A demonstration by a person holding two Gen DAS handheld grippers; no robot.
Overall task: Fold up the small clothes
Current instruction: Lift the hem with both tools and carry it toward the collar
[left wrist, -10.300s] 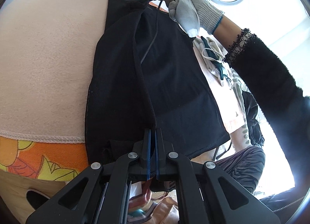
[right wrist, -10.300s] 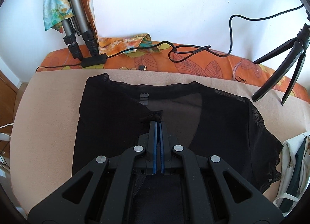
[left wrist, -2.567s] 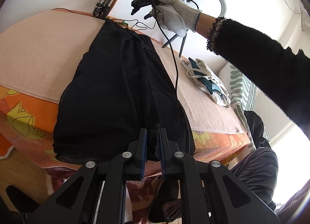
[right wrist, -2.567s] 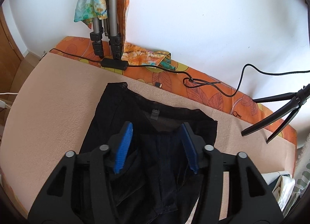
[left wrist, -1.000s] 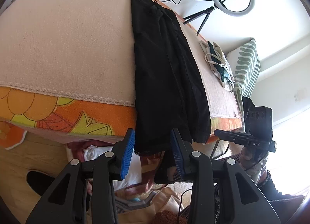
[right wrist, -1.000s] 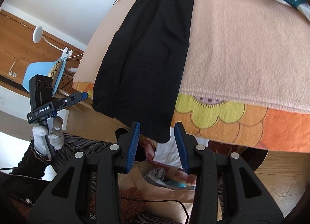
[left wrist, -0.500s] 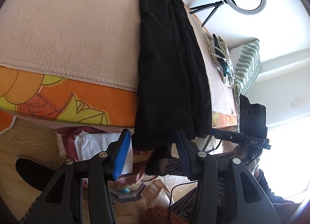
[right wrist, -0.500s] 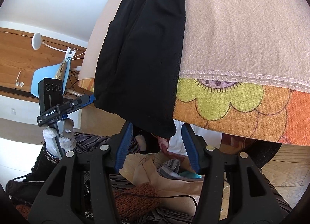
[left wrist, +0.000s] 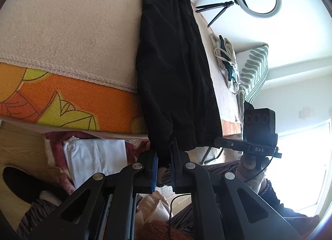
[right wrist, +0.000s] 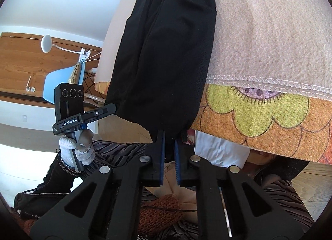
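Gripping the hanging hem of the black garment (left wrist: pixel 176 70), the left gripper (left wrist: pixel 164 164) and right gripper (right wrist: pixel 169 146) each have their jaws narrowed around a bottom corner, fabric pinched between the blue pads. The garment lies lengthwise on the beige blanket (left wrist: pixel 68 26), its lower end draped over the bed edge. Folding well likely means lifting both corners level, keeping the hem taut, and carrying it evenly toward the far end.

We cannot see the garment's (left wrist: pixel 176 70) far end, cut off by the top edge in both views. Its hem hides the tips of the right tongs (right wrist: pixel 169 146). Clutter beneath the left tongs (left wrist: pixel 164 161) is too jumbled to name.
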